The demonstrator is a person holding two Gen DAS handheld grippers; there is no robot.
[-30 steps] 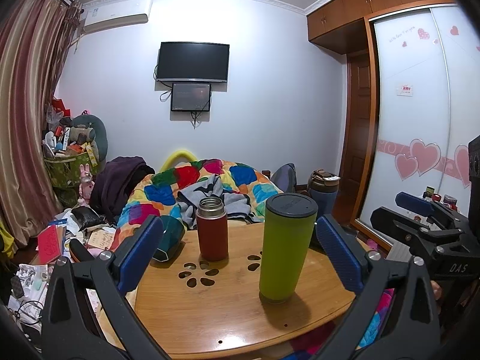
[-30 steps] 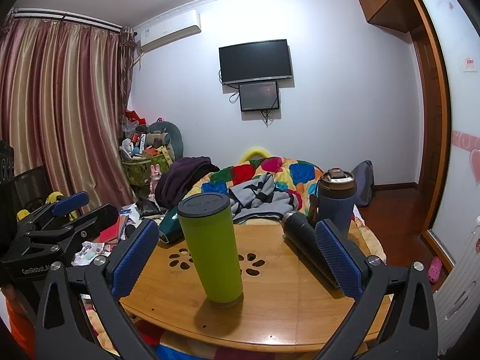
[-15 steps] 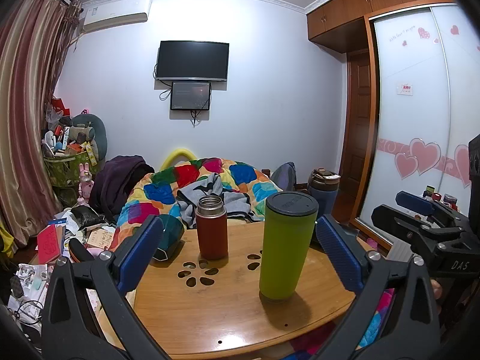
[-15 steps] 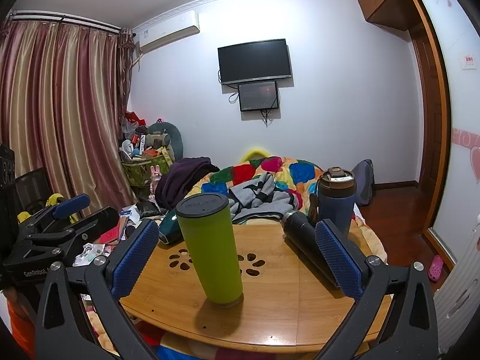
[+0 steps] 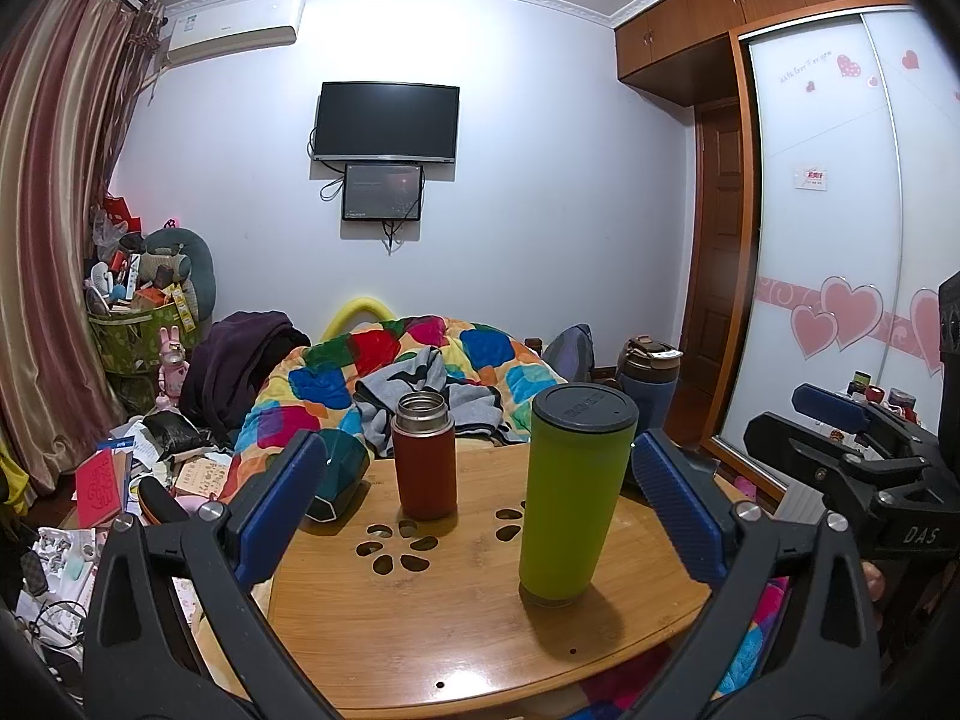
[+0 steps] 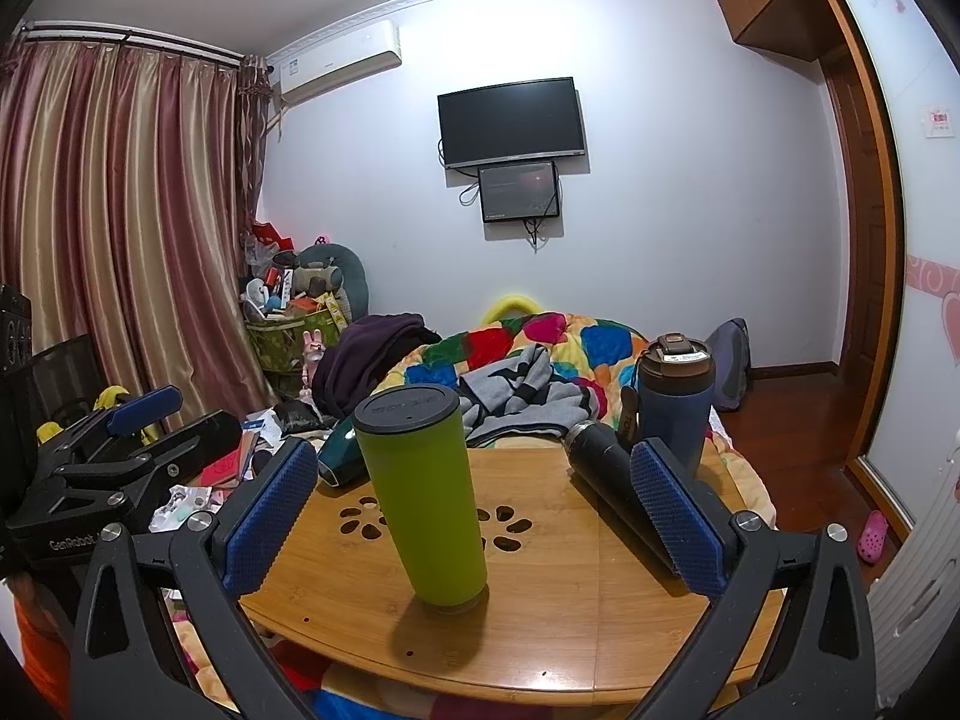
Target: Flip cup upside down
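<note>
Bedroom clutter behind a wooden table [image 5: 420, 630]. Left view: green cup [image 5: 570, 492] upright, red flask [image 5: 424, 461] beside it, left gripper [image 5: 480, 504] wide apart, "DAS" on right gripper [image 5: 852, 462]. Right view: cup [image 6: 423, 492] between spread fingers [image 6: 270, 516]; "GenRobot" readable; black bottle [image 6: 606, 474] lying nearby.

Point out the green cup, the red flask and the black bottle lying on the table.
green cup [image 6: 429, 501], right wrist view, middle of its body
red flask [image 5: 425, 468], left wrist view, middle of its red body
black bottle [image 6: 600, 465], right wrist view, upper part of its side
</note>
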